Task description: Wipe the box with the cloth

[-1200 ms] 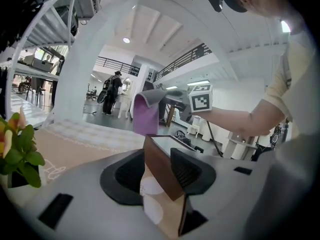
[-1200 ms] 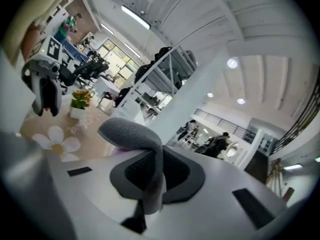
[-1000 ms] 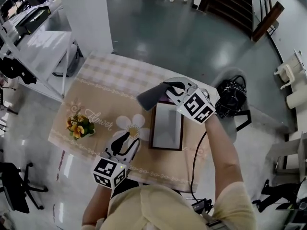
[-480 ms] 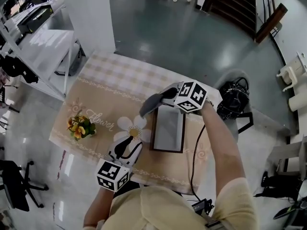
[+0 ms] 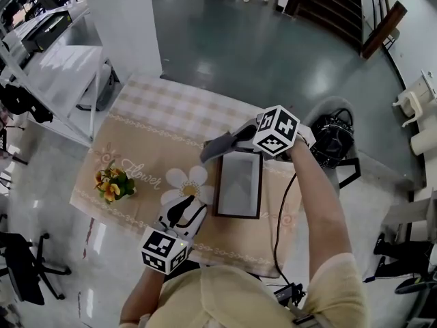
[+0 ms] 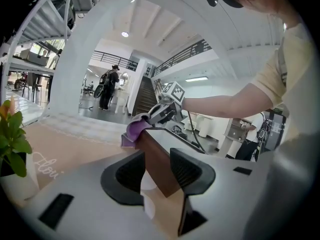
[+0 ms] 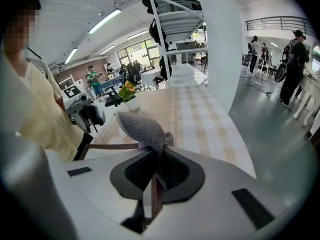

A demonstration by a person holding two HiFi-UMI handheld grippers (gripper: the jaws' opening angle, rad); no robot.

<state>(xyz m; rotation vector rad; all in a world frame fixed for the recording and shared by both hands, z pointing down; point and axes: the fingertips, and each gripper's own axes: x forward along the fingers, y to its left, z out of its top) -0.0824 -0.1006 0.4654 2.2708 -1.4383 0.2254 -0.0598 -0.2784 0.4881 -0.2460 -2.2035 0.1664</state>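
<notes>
While left gripper (image 6: 156, 166) clamps box (image 5: 238, 183), right gripper (image 7: 156, 176) holds cloth (image 7: 141, 128) at far corner

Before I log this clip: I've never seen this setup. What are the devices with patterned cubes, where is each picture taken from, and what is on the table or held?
No robot: a person holds a two-jaw tool in each hand, each with a marker cube. One picture comes from a camera on the person's head, looking down; the other two come from cameras riding on the tools, looking along their jaws. On the flower-print tablecloth lie a flat brown box and a small pot of flowers. The right tool pinches a grey-and-purple cloth at the box's far corner. The left tool has the box's near corner between its jaws; whether it grips, I cannot tell.
</notes>
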